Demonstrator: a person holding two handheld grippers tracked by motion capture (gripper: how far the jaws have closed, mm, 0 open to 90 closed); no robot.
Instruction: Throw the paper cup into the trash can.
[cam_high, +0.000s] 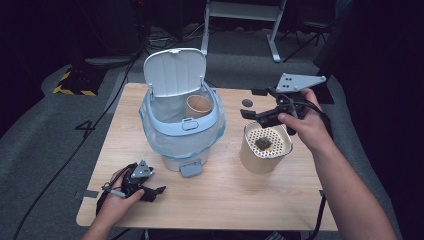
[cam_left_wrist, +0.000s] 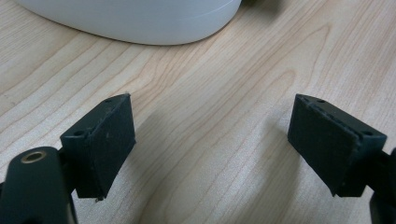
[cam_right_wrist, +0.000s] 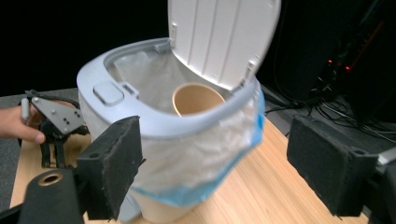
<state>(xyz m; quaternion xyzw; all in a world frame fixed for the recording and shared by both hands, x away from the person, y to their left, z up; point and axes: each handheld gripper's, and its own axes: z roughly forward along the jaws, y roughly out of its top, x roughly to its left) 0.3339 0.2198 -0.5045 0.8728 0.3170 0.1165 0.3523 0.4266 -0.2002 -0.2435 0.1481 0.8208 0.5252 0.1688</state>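
A pale blue and white pedal bin (cam_high: 172, 131) stands at the middle of the wooden table (cam_high: 220, 200), lid (cam_high: 175, 71) raised, lined with a clear bag. A brown paper cup (cam_high: 199, 105) lies inside it, also seen as the cup (cam_right_wrist: 196, 99) in the right gripper view. Right of the bin stands a beige canister (cam_high: 264, 149) with a perforated top and a small dark lump (cam_high: 262, 144) on it. My right gripper (cam_high: 254, 116) hovers open just above the canister, facing the bin (cam_right_wrist: 187, 140). My left gripper (cam_high: 155, 193) rests open on the table at the front left, near the bin's white base (cam_left_wrist: 140, 18).
A small dark disc (cam_high: 247, 103) lies on the table behind the canister. The bin's pedal (cam_high: 191, 169) sticks out toward the front. Bare wood (cam_left_wrist: 210, 154) lies between the left jaws. White stand legs (cam_high: 275, 35) and cables (cam_high: 160, 37) sit on the floor beyond the table.
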